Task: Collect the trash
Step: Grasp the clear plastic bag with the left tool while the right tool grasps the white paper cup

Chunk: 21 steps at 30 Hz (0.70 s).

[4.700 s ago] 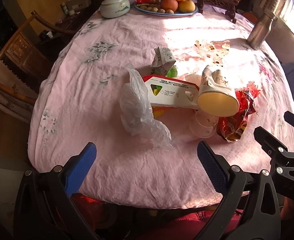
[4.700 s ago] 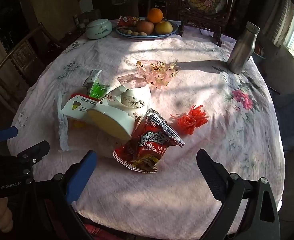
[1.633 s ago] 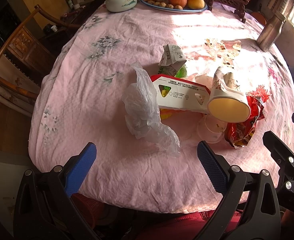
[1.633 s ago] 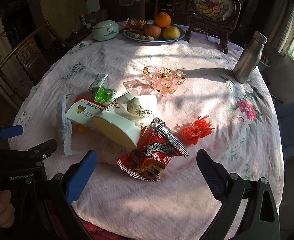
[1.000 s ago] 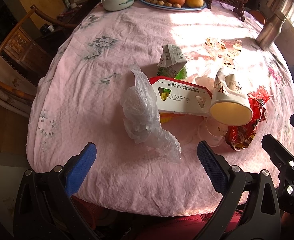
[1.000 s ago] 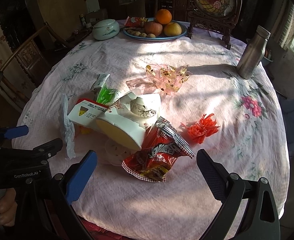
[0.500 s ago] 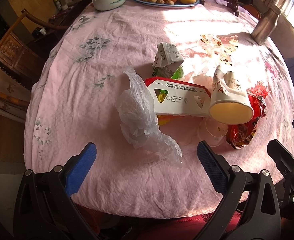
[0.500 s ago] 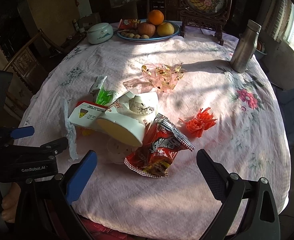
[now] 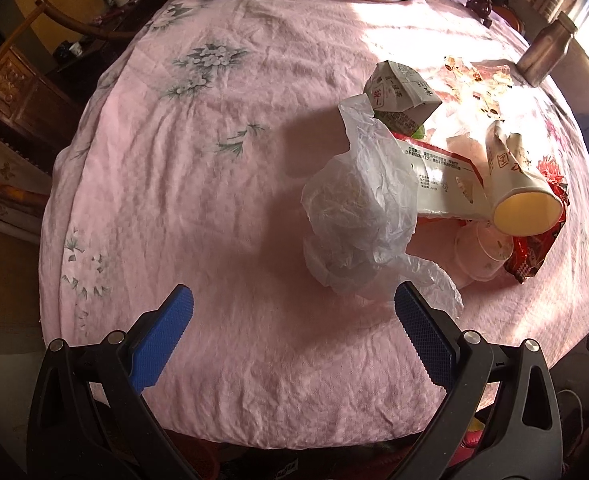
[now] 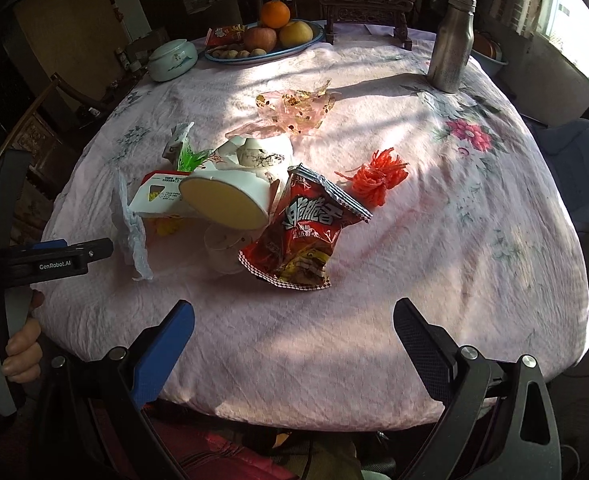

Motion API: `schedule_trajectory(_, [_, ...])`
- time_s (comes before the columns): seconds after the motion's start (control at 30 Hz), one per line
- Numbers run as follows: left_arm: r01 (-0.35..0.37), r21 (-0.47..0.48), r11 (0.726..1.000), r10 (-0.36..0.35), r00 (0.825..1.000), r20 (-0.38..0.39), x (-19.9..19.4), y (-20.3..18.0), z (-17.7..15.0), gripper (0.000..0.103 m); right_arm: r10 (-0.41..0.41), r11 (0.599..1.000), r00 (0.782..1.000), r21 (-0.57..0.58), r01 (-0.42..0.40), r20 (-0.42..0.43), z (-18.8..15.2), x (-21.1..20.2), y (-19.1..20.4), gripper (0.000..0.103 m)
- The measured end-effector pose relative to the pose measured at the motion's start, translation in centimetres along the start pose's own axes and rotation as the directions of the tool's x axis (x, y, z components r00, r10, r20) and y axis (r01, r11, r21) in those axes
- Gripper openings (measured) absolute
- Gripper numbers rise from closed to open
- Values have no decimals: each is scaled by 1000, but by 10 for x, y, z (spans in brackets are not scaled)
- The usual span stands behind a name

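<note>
In the left wrist view, the left tongs [image 9: 290, 320] stand wide apart and empty over the near edge of the round table under its pink flowered cloth [image 9: 198, 184], with the crumpled clear plastic bag [image 9: 364, 216] just ahead and toward their right blade. The step in hand looks like a first pick, and the bag is the nearest piece; it would go best if the tongs shifted right to centre on the bunched middle, came down low and closed on several folds, since a thin film slips from a shallow pinch. Behind the bag lie a red-and-white cardboard carton [image 9: 442, 178], a grey folded milk carton [image 9: 404, 92] and a white paper cup on its side [image 9: 518, 196]; the bag covers the carton's near end. In the right wrist view, the right tongs [image 10: 292, 330] are likewise spread and empty, short of the red foil snack packet [image 10: 306, 236], which lies toward the near edge beside the cup. A small clear cup under the paper cup is half hidden. No bin shows in either view.
</note>
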<state>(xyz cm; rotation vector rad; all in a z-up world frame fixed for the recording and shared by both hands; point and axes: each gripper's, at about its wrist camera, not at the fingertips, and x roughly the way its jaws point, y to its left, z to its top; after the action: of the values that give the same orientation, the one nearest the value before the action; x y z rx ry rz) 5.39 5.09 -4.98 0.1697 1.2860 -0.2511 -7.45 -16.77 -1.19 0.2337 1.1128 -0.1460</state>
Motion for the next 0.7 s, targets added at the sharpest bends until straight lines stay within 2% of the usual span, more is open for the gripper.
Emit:
schedule_trajectory(0.13, [47,3,999,-47,999,5,14,-13,11,96,5,1000,1000,10,-5,17,2,-5,-7,97])
schedule_trajectory(0.2, [72,-4,997,-72,997,-4,25,-17,19,89,15,1000,999,-9,-15,40,8,-8,-7,97])
schedule_trajectory(0.23, [74,1,997,-73,997,-14,31,-19,22,71,24,999,999,-22,-23,49,12,-9,-7,97])
schedule_trajectory(0.27, [81,5,997,-81,996,-27,34,-20,24,48,34,999,998,-35,-32,53,16,-8,-6,97])
schedule_trajectory(0.37, [129,-27,991,-129,992,0,24,-15,23,26,78,995,996,-63,-75,49,32,-1,-7,97])
schedule_trajectory(0.43, [132,-47,990,-130,991,34,11,-10,22,20,117,991,992,-77,-113,46,46,5,-7,88])
schedule_trajectory(0.53, [113,-93,989,-105,991,88,-12,2,17,20,174,980,985,-105,-170,26,66,17,-2,81])
schedule_trajectory(0.7, [67,-228,971,-34,989,144,-44,32,4,20,245,956,969,-160,-248,-36,92,44,12,80])
